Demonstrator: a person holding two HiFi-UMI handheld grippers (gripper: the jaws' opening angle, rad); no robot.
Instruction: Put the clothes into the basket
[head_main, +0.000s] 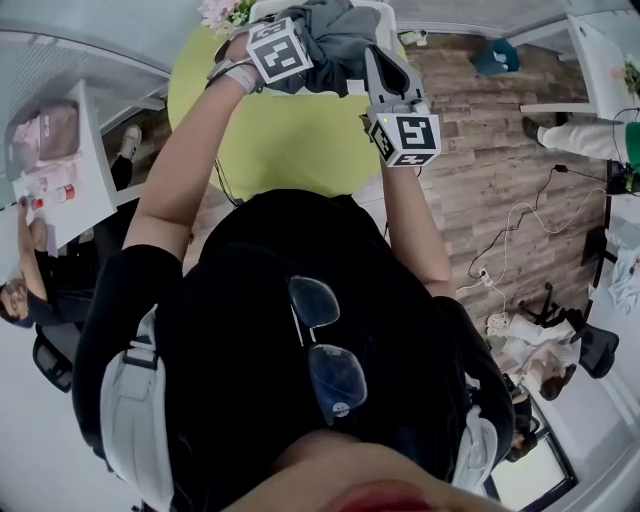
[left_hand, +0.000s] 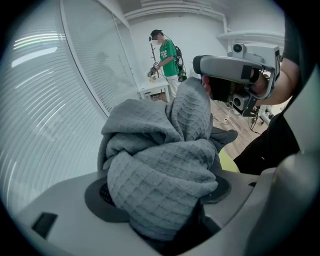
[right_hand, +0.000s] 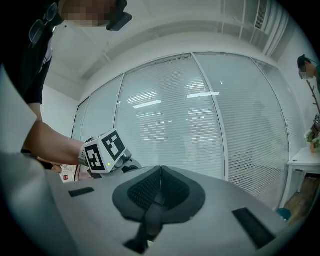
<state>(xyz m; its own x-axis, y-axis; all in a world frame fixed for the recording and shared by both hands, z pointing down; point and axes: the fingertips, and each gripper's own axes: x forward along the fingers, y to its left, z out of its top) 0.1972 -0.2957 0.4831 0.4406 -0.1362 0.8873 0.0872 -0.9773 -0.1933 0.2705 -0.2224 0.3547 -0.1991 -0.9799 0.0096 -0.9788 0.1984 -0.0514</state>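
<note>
A grey waffle-knit cloth (left_hand: 165, 165) is bunched thickly between the pads of my left gripper (left_hand: 160, 196), which is shut on it. In the head view the same cloth (head_main: 340, 40) hangs at the left gripper (head_main: 318, 52), raised above a round yellow-green table (head_main: 270, 135). My right gripper (head_main: 378, 62) is held up just right of the cloth, and its grey body (left_hand: 235, 67) shows in the left gripper view. In its own view the right gripper (right_hand: 160, 186) has its pads pressed together with no cloth between them. I cannot make out a basket for certain.
A glass wall with blinds (right_hand: 200, 115) stands close ahead of the grippers. A person in a green shirt (left_hand: 168, 52) stands by a white table (left_hand: 152, 89). A white desk (head_main: 60, 170) is at the left. Cables (head_main: 510, 240) lie on the wood floor.
</note>
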